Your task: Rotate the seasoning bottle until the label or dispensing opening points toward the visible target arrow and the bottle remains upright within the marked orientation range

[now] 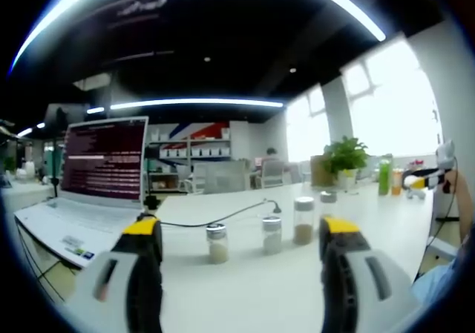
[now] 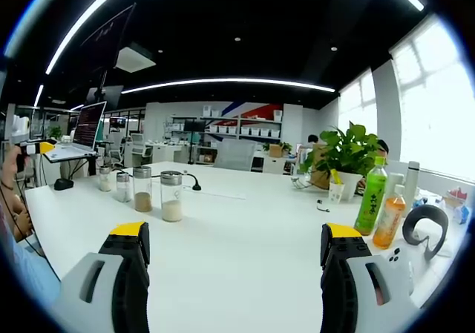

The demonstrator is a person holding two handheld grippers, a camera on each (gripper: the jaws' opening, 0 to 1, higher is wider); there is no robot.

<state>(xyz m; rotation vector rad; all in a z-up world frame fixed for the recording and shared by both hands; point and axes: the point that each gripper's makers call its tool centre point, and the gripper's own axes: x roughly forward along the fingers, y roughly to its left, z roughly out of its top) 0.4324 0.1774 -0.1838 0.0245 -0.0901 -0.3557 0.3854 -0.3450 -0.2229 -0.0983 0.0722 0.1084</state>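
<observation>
My left tool (image 1: 241,255) hangs above the white table (image 1: 245,296) with its yellow-tipped jaws spread wide and nothing between them. Just past the tips, four glass seasoning bottles stand upright in a loose row: the nearest bottle (image 1: 217,243) holds pale powder, the second bottle (image 1: 272,234) sits just beside it, the taller third bottle (image 1: 303,220) holds brown powder, and the fourth bottle (image 1: 327,203) is partly hidden behind the right jaw. An open laptop (image 1: 96,177) with a lit screen sits on the table's left, and a black cable (image 1: 223,216) runs behind the bottles. A potted plant (image 1: 344,161) and a green drink bottle (image 1: 384,176) stand farther back by the windows.

My right tool (image 2: 234,262) is also held over the table (image 2: 237,274), jaws wide apart and empty. In the right gripper view the same row stands well apart from the tool, to its left, with the pale-powder bottle (image 2: 171,196) closest and the brown-powder one (image 2: 142,189) next to it. On the right stand a green drink bottle (image 2: 371,196), an orange drink bottle (image 2: 389,216) and a leafy plant (image 2: 343,155). I cannot make out any label or arrow on the table.
</observation>
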